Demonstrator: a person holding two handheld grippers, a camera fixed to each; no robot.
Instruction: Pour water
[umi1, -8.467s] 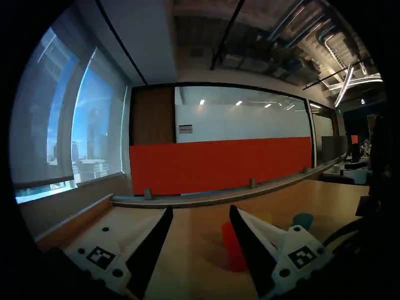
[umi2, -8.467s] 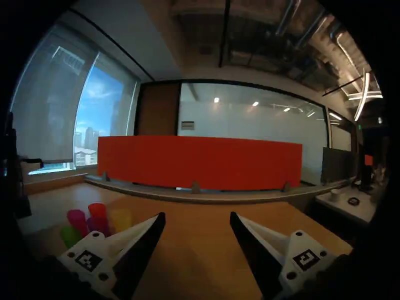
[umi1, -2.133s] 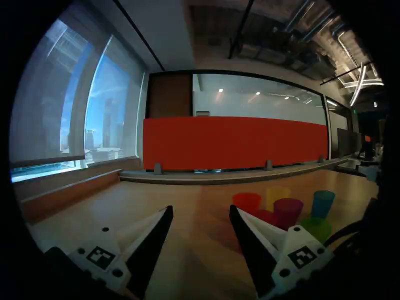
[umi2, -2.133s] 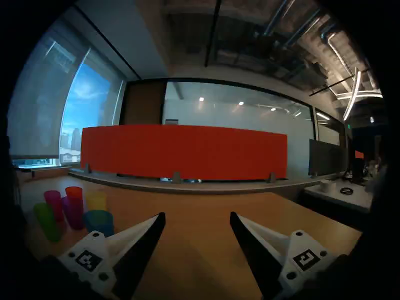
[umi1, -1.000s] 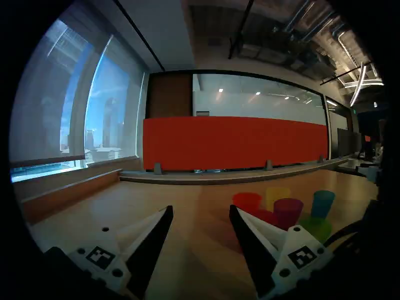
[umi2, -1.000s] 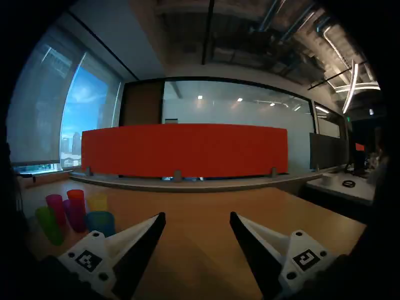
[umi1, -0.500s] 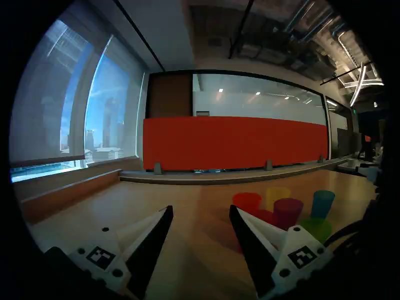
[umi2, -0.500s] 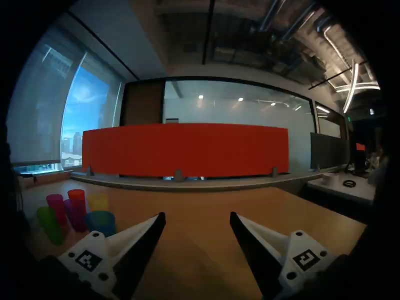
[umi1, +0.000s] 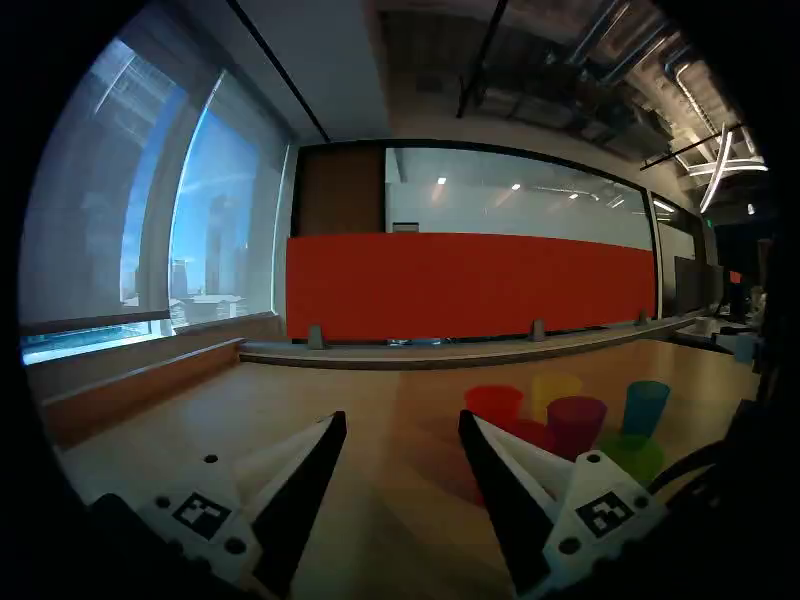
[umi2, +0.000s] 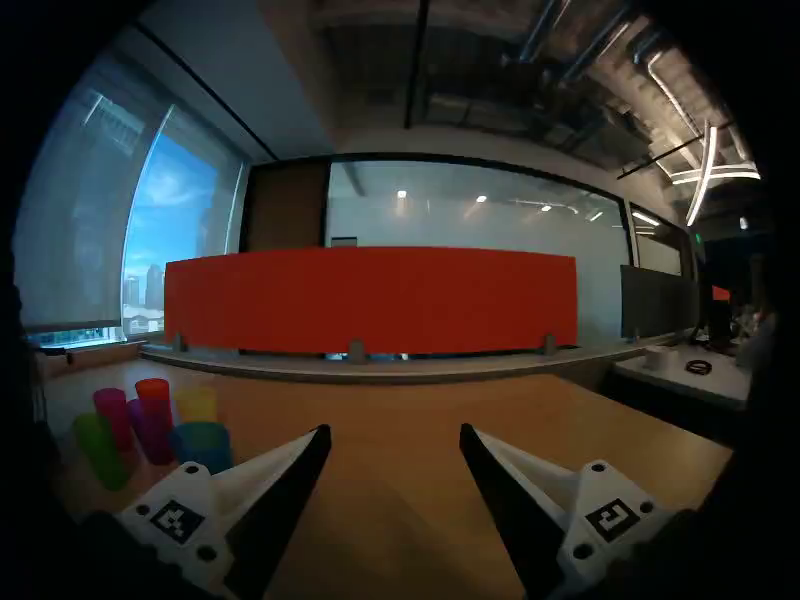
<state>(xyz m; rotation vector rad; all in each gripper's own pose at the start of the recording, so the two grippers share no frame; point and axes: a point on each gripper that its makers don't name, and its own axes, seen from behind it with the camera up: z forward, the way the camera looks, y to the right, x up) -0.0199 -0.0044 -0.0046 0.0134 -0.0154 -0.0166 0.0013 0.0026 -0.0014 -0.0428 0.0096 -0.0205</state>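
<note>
Several coloured plastic cups stand together on the wooden table (umi1: 400, 400). In the left gripper view a red cup (umi1: 493, 404), a yellow cup (umi1: 555, 386), a magenta cup (umi1: 577, 424), a teal cup (umi1: 645, 406) and a green cup (umi1: 632, 455) sit to the right of my left gripper (umi1: 400, 425), partly behind its right finger. My left gripper is open and holds nothing. In the right gripper view the same cluster, with the teal cup (umi2: 203, 444) nearest, stands left of my open, empty right gripper (umi2: 395, 435).
A long red divider panel (umi2: 370, 300) runs along the table's far edge. Tall windows (umi1: 150, 250) fill the left side. Another desk with small items (umi2: 690, 375) stands at the right.
Since 8.5 s ago both views have swung so the cups stand in fuller sight. Over the last second almost nothing has moved.
</note>
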